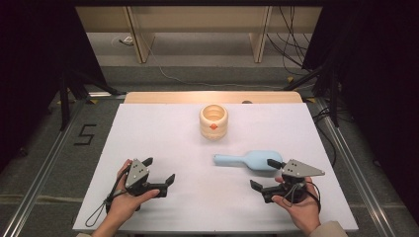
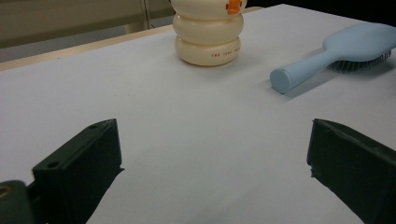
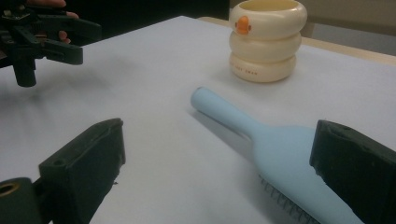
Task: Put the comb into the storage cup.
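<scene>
The right gripper stood with its 2 blocky black jaws wide apart, gripping nothing. Just ahead of it, partly between those jaws, lay the smooth pale-blue plastic hairbrush, bristles down, its round handle pointing away. The left gripper also gaped empty. Beyond both sat the glossy cream 3-ringed pot on the matte white table.

My table has a plain white top with a strip of light wood showing along the far edge. Sitting on it toward the back middle is a cream ringed holder with an orange mark, upright. Nearer me, off to the right, a light blue hairbrush lies bristles-down, handle pointing left.
</scene>
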`<action>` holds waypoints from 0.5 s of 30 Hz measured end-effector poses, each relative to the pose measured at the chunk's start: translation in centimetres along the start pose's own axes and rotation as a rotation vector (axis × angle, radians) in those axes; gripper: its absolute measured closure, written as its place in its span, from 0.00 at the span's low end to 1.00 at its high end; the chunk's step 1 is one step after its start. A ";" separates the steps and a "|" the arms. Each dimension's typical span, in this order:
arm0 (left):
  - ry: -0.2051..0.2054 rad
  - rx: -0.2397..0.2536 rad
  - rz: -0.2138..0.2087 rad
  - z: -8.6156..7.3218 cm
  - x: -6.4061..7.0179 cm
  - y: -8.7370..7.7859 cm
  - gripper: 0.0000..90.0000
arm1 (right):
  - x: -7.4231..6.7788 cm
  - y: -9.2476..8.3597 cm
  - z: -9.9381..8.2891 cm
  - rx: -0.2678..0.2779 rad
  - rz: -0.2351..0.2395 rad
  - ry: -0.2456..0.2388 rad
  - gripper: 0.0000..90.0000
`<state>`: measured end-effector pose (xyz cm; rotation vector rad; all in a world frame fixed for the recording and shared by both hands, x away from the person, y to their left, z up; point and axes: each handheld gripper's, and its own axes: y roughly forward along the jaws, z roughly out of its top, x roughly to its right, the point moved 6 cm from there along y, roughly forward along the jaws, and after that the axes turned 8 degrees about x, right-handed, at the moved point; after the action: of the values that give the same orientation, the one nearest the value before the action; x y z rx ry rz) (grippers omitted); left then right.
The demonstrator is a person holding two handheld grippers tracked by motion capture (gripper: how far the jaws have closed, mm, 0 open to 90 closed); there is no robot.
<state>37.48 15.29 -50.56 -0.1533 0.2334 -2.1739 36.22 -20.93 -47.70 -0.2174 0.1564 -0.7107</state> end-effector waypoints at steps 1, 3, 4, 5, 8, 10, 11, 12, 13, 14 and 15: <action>0.000 -0.001 -0.002 0.0 0.0 0.0 0.03 | 0.0 0.0 0.0 0.000 0.000 0.000 0.05; 0.003 -0.001 -0.002 0.0 0.0 0.0 0.03 | -0.1 0.0 0.0 -0.004 0.001 0.001 0.05; 0.003 0.000 -0.002 0.0 0.0 0.0 0.03 | -0.1 0.0 0.0 -0.002 0.001 -0.001 0.05; 0.003 0.000 -0.002 0.0 0.0 -0.1 0.03 | -0.1 0.0 0.0 -0.004 0.002 -0.003 0.05; 0.004 0.000 -0.001 0.0 0.0 -0.1 0.03 | -0.3 0.1 0.0 0.001 0.001 0.003 0.05; 0.001 0.002 0.001 0.0 0.0 -0.1 0.03 | -0.4 0.2 0.2 0.009 -0.006 0.017 0.08; 0.001 0.002 0.001 0.0 0.0 -0.1 0.03 | -0.4 0.3 0.2 0.012 -0.005 0.021 0.12; 0.001 0.001 0.002 0.0 0.0 -0.1 0.03 | -0.5 0.3 0.4 0.020 -0.001 0.028 0.19; 0.001 0.001 0.002 0.0 0.0 -0.1 0.03 | -0.5 0.3 0.4 0.020 -0.001 0.028 0.19; 0.000 0.001 0.002 0.0 0.0 -0.1 0.03 | -0.7 0.4 0.5 0.023 0.006 0.034 0.20; 0.001 0.001 0.002 0.0 0.0 -0.1 0.03 | -0.9 0.8 0.8 0.027 -0.007 0.021 0.20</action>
<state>37.40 15.36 -50.56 -0.1518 0.2331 -2.1719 36.25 -19.64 -47.05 -0.1849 0.1658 -0.7219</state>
